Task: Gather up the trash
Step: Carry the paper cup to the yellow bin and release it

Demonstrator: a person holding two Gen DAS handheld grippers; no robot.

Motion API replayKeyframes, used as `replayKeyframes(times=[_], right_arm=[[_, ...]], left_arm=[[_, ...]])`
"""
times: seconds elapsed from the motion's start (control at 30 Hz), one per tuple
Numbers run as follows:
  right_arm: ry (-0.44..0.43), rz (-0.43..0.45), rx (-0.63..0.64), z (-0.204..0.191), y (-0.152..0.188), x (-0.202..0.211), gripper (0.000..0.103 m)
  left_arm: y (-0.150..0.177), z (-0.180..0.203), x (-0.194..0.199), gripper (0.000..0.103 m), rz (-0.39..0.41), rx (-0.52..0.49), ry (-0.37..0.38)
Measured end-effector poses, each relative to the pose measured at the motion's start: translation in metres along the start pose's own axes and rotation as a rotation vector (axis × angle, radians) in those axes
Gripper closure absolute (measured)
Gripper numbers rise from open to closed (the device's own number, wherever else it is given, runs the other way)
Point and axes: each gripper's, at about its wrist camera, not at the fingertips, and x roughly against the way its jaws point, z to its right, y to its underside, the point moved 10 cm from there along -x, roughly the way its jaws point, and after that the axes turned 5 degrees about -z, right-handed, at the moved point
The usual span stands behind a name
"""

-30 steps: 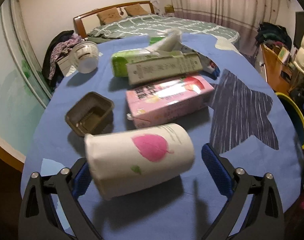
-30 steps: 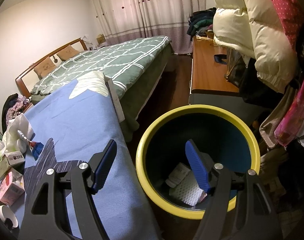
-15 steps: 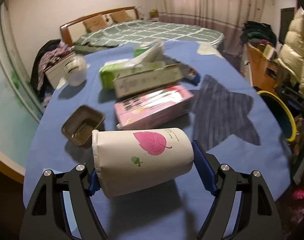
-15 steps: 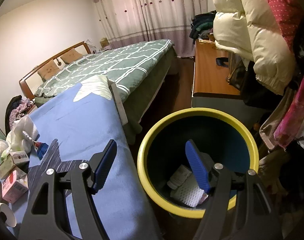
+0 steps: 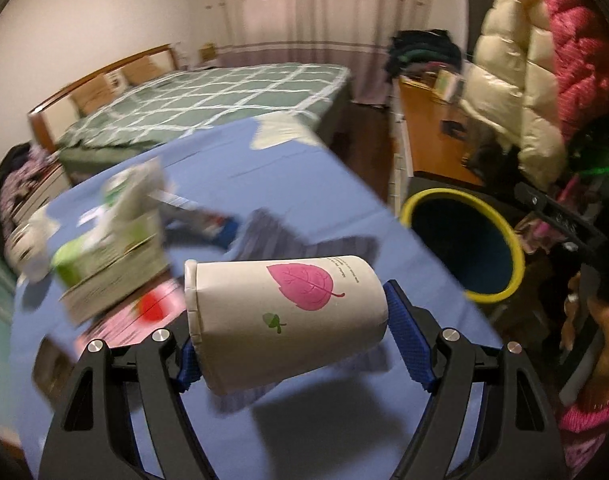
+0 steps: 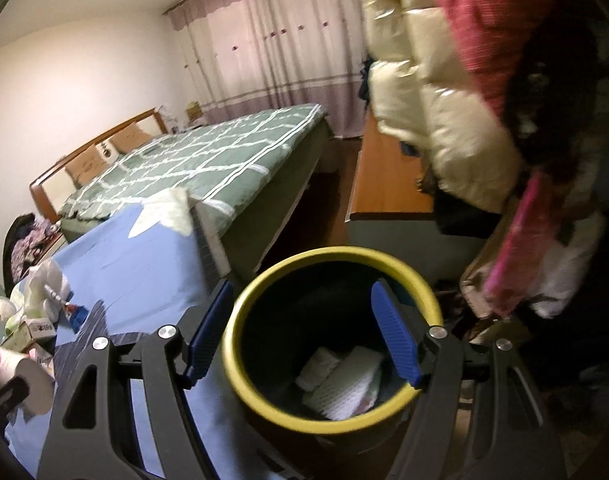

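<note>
My left gripper is shut on a white paper cup with a pink leaf print, held sideways above the blue table. The cup also shows at the left edge of the right wrist view. The yellow-rimmed trash bin stands off the table's right edge. My right gripper is open and empty above the bin, which holds white crumpled trash.
A pink carton, a beige box, a green pack and other litter lie blurred on the table's left. A bed is behind. A wooden desk and hanging coats are on the right.
My left gripper has lifted the cup off the table and swung right toward the bin. The right gripper has tilted slightly and stays open over the bin.
</note>
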Motion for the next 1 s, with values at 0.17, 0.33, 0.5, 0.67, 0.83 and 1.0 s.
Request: replayKeyframes(times=[0.17, 0.33, 0.5, 0.67, 0.83, 1.0], right_arm=[[0.036, 0.011, -0.025, 0.032, -0.001, 0.008, 0.035], [0.055, 0.002, -0.050, 0.056, 0.003, 0.010, 0.035], [0.067, -0.026, -0.063, 0.073, 0.012, 0.004, 0.035], [0.078, -0.044, -0.077, 0.085, 0.015, -0.002, 0.035], [0.087, -0.048, -0.084, 0.092, 0.017, -0.002, 0.035], [0.080, -0.052, -0.075, 0.085, 0.017, -0.003, 0.035]], left_arm=[[-0.041, 0.056, -0.024, 0.026, -0.001, -0.086, 0.070], [-0.075, 0.115, -0.056, 0.026, -0.017, -0.169, 0.135], [-0.091, 0.167, -0.093, 0.026, -0.065, -0.233, 0.181], [-0.093, 0.198, -0.124, 0.025, -0.102, -0.262, 0.185], [-0.095, 0.208, -0.142, 0.012, -0.100, -0.276, 0.176], [-0.099, 0.197, -0.124, 0.011, -0.073, -0.246, 0.192]])
